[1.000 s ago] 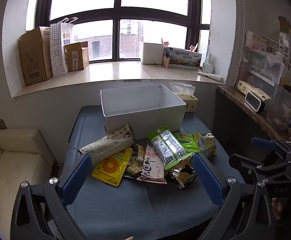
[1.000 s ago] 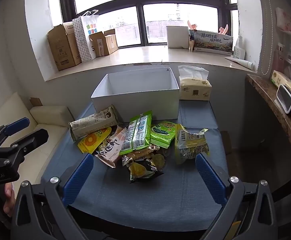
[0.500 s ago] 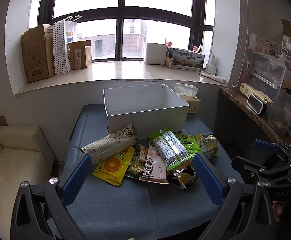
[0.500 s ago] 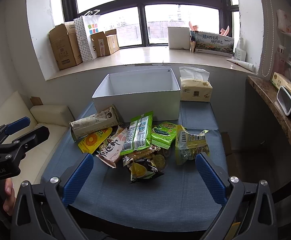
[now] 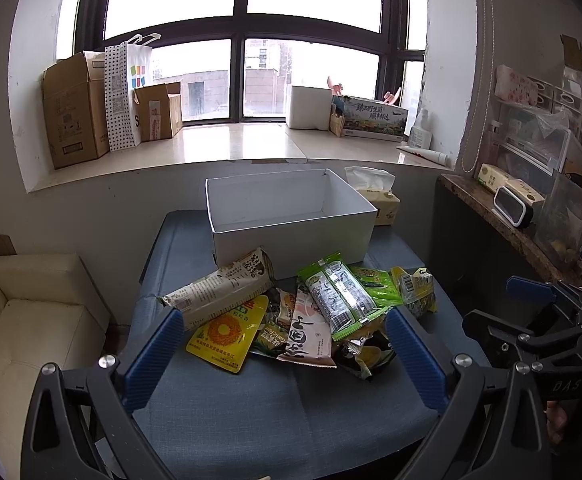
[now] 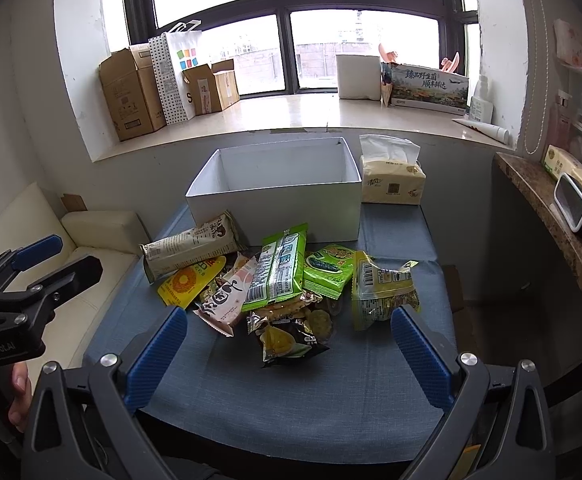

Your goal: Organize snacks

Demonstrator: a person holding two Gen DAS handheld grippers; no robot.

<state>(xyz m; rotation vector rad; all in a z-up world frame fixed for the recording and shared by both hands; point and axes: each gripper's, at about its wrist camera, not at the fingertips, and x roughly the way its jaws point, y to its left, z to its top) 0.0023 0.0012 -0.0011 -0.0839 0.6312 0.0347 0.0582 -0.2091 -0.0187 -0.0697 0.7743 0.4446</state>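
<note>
A blue table [image 6: 331, 392] is carrying a white box [image 6: 275, 208], and nothing is lying inside the box. A pile of snack bags [image 6: 279, 280] is lying just in front of the box. The left gripper [image 5: 283, 354] and the right gripper [image 6: 287, 346] are hovering near the pile, both with fingers wide apart, holding nothing.

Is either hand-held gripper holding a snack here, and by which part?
Nothing is held. The left hand-held gripper and the right hand-held gripper are both open, short of the snack pile.
</note>
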